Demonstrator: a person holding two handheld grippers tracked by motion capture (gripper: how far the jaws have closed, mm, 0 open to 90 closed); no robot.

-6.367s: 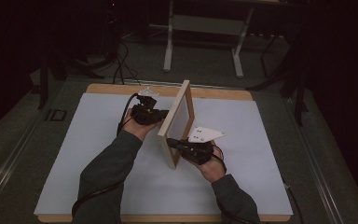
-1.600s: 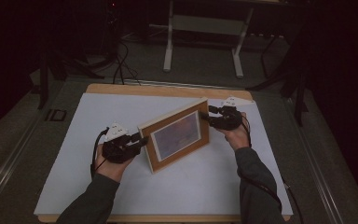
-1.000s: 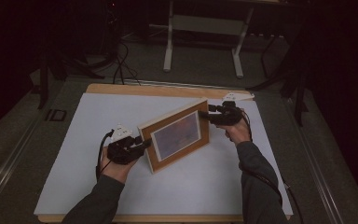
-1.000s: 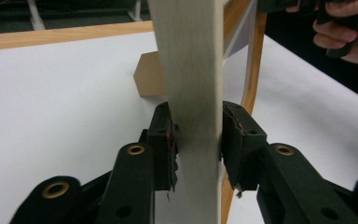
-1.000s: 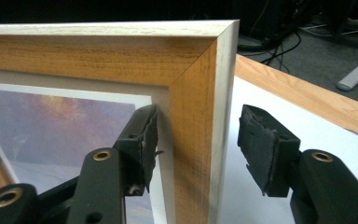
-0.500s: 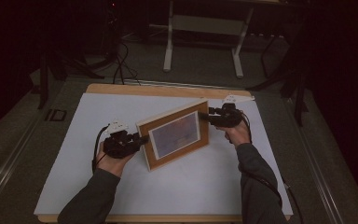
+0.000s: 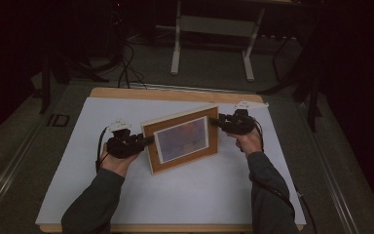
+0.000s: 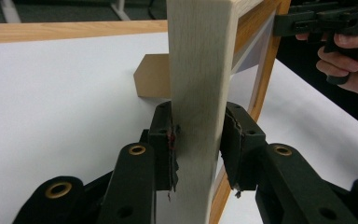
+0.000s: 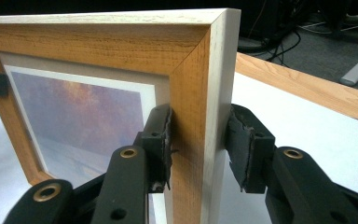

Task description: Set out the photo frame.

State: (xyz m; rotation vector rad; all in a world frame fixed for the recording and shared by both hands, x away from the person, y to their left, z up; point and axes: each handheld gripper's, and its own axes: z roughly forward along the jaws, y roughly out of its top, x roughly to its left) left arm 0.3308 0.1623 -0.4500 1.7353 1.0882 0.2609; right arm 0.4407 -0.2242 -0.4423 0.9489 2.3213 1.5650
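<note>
Left hand-held gripper [image 8: 196,154] clamps picture frame [image 8: 200,70] edge.

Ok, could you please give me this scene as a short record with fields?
Object: light wooden rectangular picture frame, upright on white table cover
Left tool: clamped on frame's left edge
Right tool: jaws just closing around right edge; firm grip unclear
Behind frame: brown cardboard stand
</note>
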